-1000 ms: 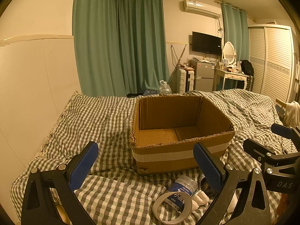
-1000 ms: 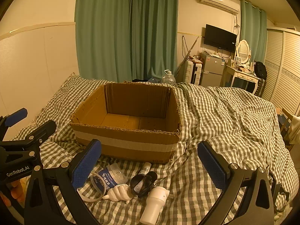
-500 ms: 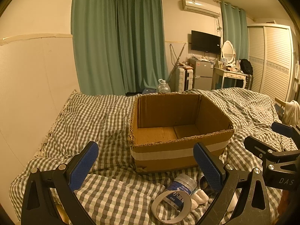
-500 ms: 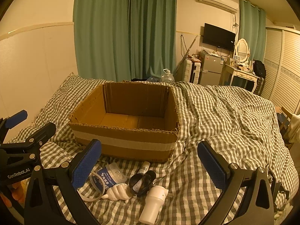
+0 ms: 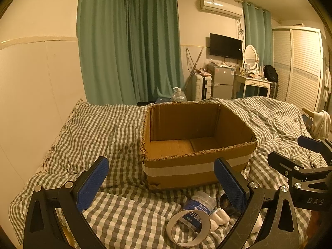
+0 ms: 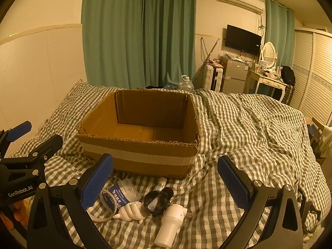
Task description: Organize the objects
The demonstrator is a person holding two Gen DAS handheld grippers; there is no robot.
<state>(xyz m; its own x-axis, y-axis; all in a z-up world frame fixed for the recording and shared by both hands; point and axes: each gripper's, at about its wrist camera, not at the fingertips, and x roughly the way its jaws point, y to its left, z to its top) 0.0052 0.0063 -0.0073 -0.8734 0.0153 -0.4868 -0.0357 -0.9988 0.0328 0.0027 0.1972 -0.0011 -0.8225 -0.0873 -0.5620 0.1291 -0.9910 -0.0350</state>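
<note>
An open, empty cardboard box (image 5: 197, 166) (image 6: 137, 155) with a white tape band sits on the checked bed. In front of it lies a small pile: a tape roll (image 5: 187, 228) (image 6: 106, 206), a clear bottle with a blue label (image 5: 198, 206) (image 6: 122, 194), a white hand-shaped object (image 6: 130, 211), black sunglasses (image 6: 158, 200), a small tube (image 6: 159, 183) and a white bottle (image 6: 170, 225). My left gripper (image 5: 161, 184) is open above the pile's left side. My right gripper (image 6: 165, 181) is open above the pile. Both are empty.
The green checked bedspread (image 6: 249, 128) covers the whole bed. A cream wall panel (image 5: 31, 95) runs along the left. Green curtains (image 5: 132, 47), a dresser (image 5: 253, 83) and a wardrobe (image 5: 300, 66) stand beyond the bed.
Both grippers have risen slightly and drifted a little; the box sits marginally lower in view. Nothing was grasped or moved.
</note>
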